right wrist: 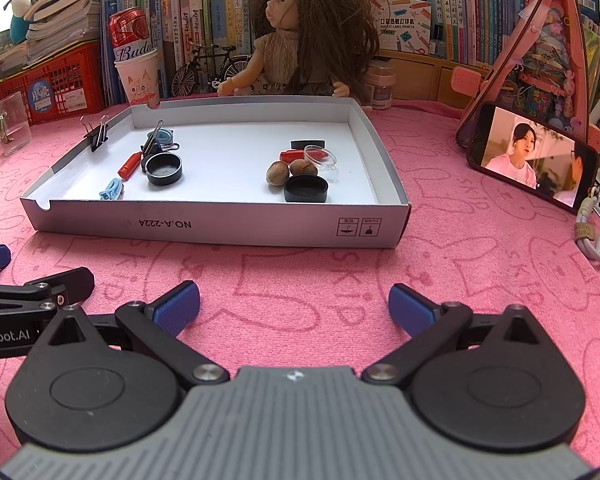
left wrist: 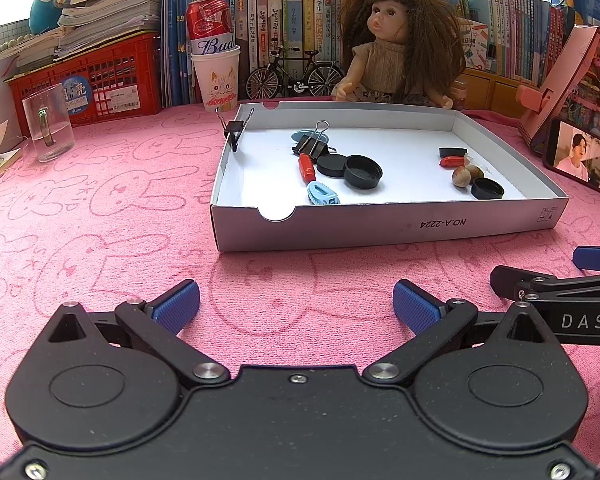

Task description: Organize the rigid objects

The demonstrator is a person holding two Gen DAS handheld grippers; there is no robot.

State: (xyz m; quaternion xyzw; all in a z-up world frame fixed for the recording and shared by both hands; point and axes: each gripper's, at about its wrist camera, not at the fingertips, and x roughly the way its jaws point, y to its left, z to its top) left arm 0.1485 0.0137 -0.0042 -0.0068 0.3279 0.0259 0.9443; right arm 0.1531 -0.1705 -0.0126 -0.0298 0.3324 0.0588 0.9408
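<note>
A shallow white box lid (left wrist: 380, 228) (right wrist: 220, 228) lies on the pink cloth and holds small items in two clusters. On the left are black caps (left wrist: 362, 171) (right wrist: 164, 169), a red piece (left wrist: 306, 168), a blue clip (left wrist: 322, 194) (right wrist: 112, 189) and a binder clip (left wrist: 314, 142). On the right are two nuts (left wrist: 462, 176) (right wrist: 278, 173), a black cap (left wrist: 487, 189) (right wrist: 305, 188), a red piece (right wrist: 294, 155) and a clear lid (right wrist: 320, 156). A binder clip (left wrist: 233, 130) (right wrist: 98, 132) grips the box's left wall. My left gripper (left wrist: 296, 304) and right gripper (right wrist: 294, 304) are open and empty, side by side in front of the box.
A doll (left wrist: 396, 44), model bicycle (left wrist: 294, 76), beer can in a paper cup (left wrist: 214, 52) and red crate (left wrist: 84, 76) stand behind the box before bookshelves. A glass mug (left wrist: 48, 126) is at left. A phone (right wrist: 534, 156) leans on a pink stand at right.
</note>
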